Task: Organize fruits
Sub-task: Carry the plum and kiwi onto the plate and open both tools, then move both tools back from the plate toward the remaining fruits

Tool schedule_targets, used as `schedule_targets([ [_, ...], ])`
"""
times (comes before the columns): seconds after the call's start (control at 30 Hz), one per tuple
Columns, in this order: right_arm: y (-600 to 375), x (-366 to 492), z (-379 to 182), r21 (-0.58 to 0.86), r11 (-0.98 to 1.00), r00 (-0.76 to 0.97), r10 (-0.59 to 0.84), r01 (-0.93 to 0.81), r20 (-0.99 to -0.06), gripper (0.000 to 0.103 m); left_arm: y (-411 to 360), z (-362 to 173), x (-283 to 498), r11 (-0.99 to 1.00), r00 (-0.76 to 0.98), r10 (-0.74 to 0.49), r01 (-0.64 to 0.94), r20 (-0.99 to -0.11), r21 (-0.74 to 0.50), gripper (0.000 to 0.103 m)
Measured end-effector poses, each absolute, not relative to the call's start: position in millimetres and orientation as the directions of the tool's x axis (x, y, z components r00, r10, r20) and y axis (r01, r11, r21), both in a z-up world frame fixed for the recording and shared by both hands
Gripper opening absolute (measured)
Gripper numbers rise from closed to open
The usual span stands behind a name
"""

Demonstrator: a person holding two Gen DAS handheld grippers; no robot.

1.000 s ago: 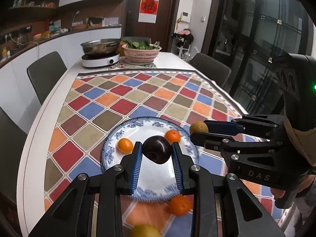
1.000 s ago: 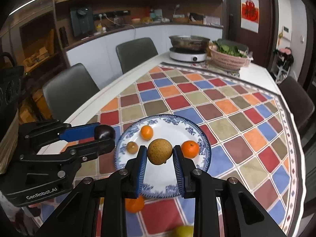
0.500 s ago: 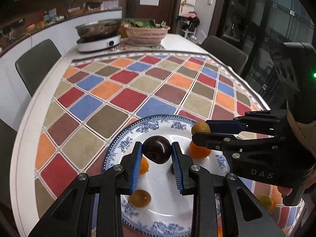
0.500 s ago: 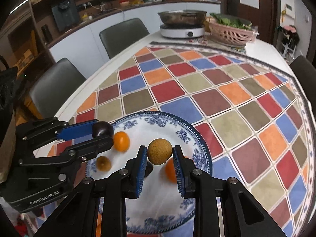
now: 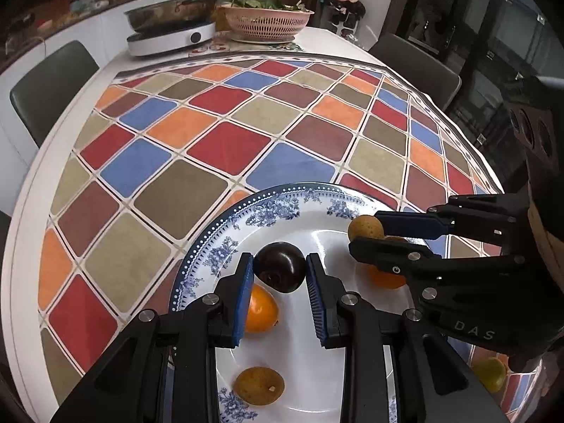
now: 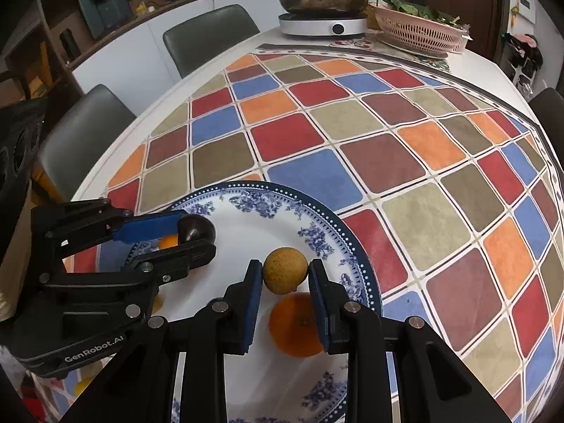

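Note:
My left gripper (image 5: 279, 268) is shut on a dark purple plum (image 5: 280, 272), held just over the blue-and-white plate (image 5: 225, 243). To its right, my right gripper (image 6: 285, 269) is shut on a round tan fruit (image 6: 284, 270), also low over the plate (image 6: 356, 246). In the left wrist view the right gripper (image 5: 366, 238) shows side-on with the tan fruit (image 5: 365, 227). On the plate lie an orange (image 5: 262, 308), a brownish fruit (image 5: 259, 386) and another orange (image 6: 296, 326). The left gripper (image 6: 197, 236) with the plum (image 6: 195, 229) appears at left in the right wrist view.
A chequered cloth (image 5: 218, 130) covers the white table. At the far end stand a cooker with a pan (image 5: 171, 33) and a pink basket of greens (image 5: 268, 21). A yellow-green fruit (image 5: 490, 373) lies off the plate at the right. Chairs (image 6: 208, 35) line the table's sides.
Both grippers have come forward and down over the plate, each still holding its fruit. The plate and its fruits now sit close under the fingers.

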State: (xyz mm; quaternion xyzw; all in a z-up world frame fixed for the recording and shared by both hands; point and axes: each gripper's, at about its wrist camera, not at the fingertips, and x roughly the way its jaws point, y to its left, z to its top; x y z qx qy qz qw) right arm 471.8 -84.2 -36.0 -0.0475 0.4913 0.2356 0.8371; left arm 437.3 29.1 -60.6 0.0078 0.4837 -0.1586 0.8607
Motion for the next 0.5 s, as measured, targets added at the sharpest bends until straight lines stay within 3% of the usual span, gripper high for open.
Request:
schedule_targets([
  [0.5, -89.7, 455.0, -16.9, 0.147, 0.892, 0.442, 0.349, -0.428, -0.826, 0.035, 35.3, -27.5, 411.2, 0.958, 0.526, -0.245, 0.262, -0.815, -0.119, 0.037],
])
